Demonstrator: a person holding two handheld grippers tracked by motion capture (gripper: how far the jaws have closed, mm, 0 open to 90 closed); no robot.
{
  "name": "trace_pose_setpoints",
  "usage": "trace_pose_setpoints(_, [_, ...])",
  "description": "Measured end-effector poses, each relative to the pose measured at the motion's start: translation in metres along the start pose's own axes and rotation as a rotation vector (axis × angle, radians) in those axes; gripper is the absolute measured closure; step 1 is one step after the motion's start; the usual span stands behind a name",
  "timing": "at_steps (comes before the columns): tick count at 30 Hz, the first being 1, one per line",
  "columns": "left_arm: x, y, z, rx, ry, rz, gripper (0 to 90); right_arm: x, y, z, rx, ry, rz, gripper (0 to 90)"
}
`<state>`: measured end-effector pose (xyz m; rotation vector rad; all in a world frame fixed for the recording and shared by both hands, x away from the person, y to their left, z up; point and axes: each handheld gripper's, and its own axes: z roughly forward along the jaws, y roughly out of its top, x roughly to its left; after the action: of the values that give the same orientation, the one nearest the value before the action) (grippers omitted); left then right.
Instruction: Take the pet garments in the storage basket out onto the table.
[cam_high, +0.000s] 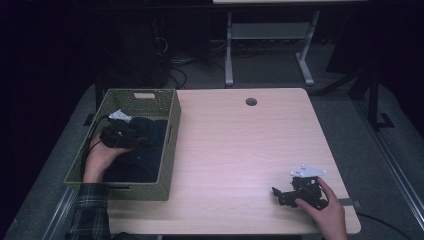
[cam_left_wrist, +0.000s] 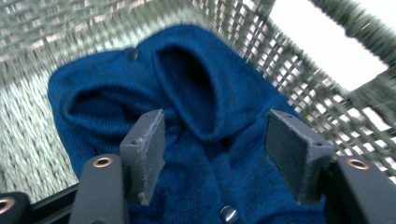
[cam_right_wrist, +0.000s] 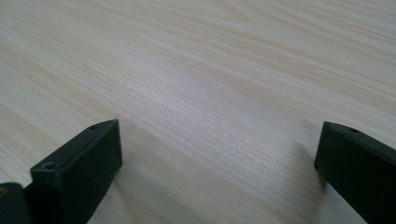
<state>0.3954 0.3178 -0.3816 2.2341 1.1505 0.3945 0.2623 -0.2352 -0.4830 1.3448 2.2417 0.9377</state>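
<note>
Inside the woven basket (cam_high: 170, 131) at the table's (cam_high: 240, 150) left, left claw (cam_left_wrist: 212, 149) stands apart, empty, poised just above the crumpled blue sweater (cam_left_wrist: 196, 88); cloth lies directly ahead and below. Right claw (cam_high: 281, 196), jaws apart, rests well away, near right.

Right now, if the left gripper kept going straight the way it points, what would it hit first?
Most likely the blue knitted garment lying in the woven basket. The left gripper points down into it with jaws open around a fold, nothing between them yet. How far off it lies is hard to judge.
</note>
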Motion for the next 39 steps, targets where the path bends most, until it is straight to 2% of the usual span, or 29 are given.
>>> trace_pose_setpoints(5, [0.001,-0.003,0.013,0.058,0.002,-0.004,36.0,0.0,0.0,0.0,0.0,0.0,0.0,0.4])
trace_pose_setpoints(9, [0.002,-0.005,0.019,0.095,0.035,0.005,34.8,0.0,0.0,0.0,0.0,0.0,0.0,0.5])
trace_pose_setpoints(16, [0.002,-0.009,0.031,0.166,0.034,0.002,33.4,0.0,0.0,0.0,0.0,0.0,0.0,0.5])
trace_pose_setpoints(20, [0.002,-0.012,0.038,0.2,0.053,0.004,32.9,0.0,0.0,0.0,0.0,0.0,0.0,0.4])
trace_pose_setpoints(27, [0.004,-0.016,0.044,0.243,0.026,-0.029,33.8,0.0,0.0,0.0,0.0,0.0,0.0,0.5])
trace_pose_setpoints(31, [0.004,-0.017,0.046,0.274,0.006,-0.04,42.3,0.0,0.0,0.0,0.0,0.0,0.0,0.5])
trace_pose_setpoints(33, [0.004,-0.017,0.046,0.28,-0.031,-0.05,55.3,0.0,0.0,0.0,0.0,0.0,0.0,0.5])
trace_pose_setpoints(36, [0.001,-0.015,0.046,0.295,-0.027,-0.046,71.9,0.0,0.0,0.0,0.0,0.0,0.0,0.5])
trace_pose_setpoints(39, [0.003,-0.014,0.044,0.297,-0.037,-0.067,74.6,0.0,0.0,0.0,0.0,0.0,0.0,0.4])
